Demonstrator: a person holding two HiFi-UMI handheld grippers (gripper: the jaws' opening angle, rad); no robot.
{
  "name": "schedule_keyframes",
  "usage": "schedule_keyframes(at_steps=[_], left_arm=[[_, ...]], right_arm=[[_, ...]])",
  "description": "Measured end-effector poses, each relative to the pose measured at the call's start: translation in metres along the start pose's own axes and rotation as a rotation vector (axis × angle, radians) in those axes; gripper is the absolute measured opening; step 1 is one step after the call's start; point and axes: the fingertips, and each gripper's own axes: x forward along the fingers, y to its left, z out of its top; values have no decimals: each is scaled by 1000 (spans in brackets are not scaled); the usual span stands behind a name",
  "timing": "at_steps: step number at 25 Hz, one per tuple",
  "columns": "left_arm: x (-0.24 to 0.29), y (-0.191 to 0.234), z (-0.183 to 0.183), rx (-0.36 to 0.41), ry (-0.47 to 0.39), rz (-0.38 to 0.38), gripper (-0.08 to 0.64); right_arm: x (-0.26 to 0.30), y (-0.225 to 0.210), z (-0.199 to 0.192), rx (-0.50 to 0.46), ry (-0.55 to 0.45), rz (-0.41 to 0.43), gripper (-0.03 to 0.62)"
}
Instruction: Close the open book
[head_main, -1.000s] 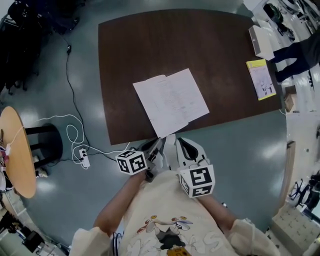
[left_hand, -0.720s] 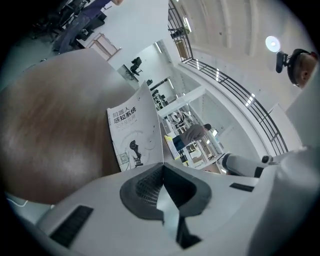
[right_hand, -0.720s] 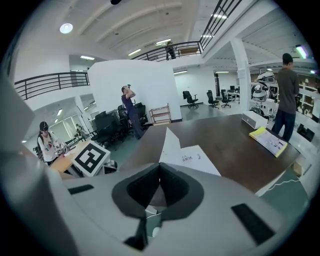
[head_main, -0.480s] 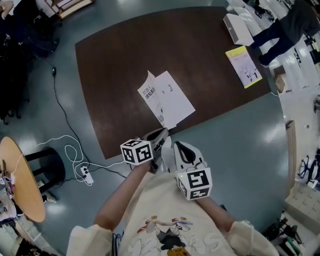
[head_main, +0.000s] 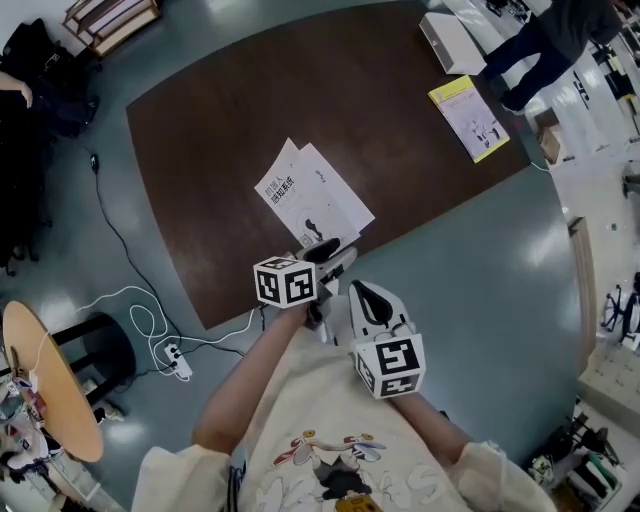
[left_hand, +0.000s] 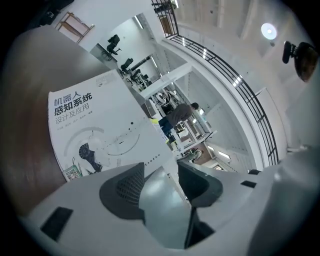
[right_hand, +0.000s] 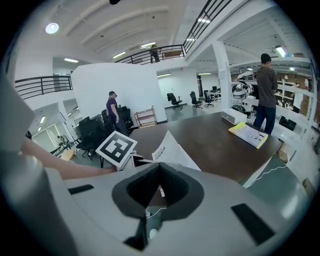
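The book (head_main: 312, 196) lies on the dark brown table (head_main: 230, 110) near its front edge, white printed cover up. The cover sits a little out of line with the pages under it. In the left gripper view the cover (left_hand: 92, 127) fills the left side. My left gripper (head_main: 330, 252) is at the book's near corner. Its jaws (left_hand: 161, 170) are opening, with the cover's edge running in between them and the pads off it. My right gripper (head_main: 354, 290) hangs just short of the table, shut (right_hand: 159, 167) and empty, and the book (right_hand: 169, 147) shows past its tips.
A yellow booklet (head_main: 470, 118) and a white box (head_main: 447, 42) lie at the table's far right, where a person (head_main: 555, 30) stands. On the floor to the left are a cable with a power strip (head_main: 175, 362), a black stool (head_main: 100, 345) and a round wooden top (head_main: 40, 390).
The book lay open with its pages up; now its cover is folded over and faces up. My left gripper moved forward over the table's edge and its jaws parted. The right one shifted slightly.
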Motion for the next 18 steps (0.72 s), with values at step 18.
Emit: schedule_keyframes(at_steps=[18], left_arm=[[-92, -40, 11, 292, -75, 140, 200]], right_arm=[[9, 19, 18, -59, -44, 49, 6]])
